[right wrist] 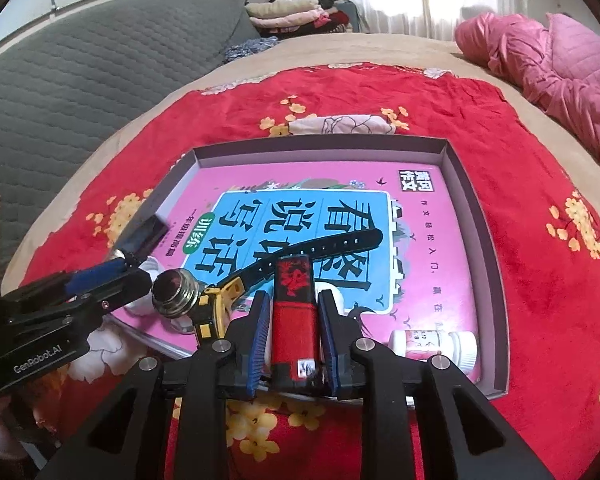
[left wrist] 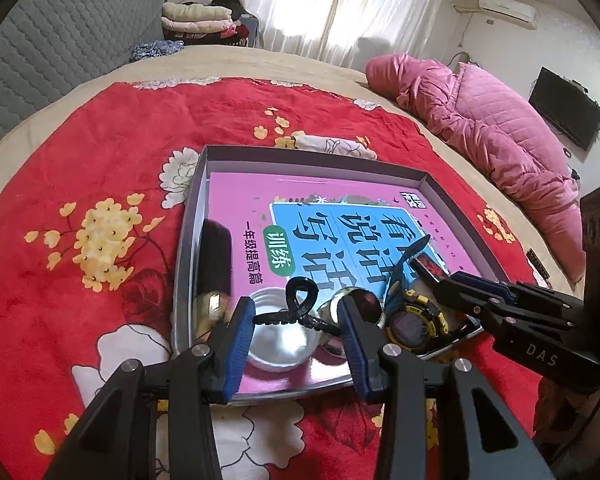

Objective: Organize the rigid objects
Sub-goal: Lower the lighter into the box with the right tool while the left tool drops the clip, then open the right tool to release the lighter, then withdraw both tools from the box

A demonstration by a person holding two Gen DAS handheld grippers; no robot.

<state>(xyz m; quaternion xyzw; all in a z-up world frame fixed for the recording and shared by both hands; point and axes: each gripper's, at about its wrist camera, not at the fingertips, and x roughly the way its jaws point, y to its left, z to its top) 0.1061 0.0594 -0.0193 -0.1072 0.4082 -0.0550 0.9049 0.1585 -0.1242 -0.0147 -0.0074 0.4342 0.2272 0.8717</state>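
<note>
Right gripper (right wrist: 292, 332): jaws flank red-and-black case (right wrist: 293, 312), pads close beside it, narrow gaps showing.
Case axis: 6 to 12 o'clock, inside box (right wrist: 452, 152).
Left gripper (left wrist: 296, 320): clamped on black hair clip (left wrist: 296, 308), at 9 o'clock.

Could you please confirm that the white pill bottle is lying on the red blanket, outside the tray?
Not quite: the white pill bottle is lying inside the tray, near its corner, not outside on the red blanket. The right wrist view shows it.
</note>
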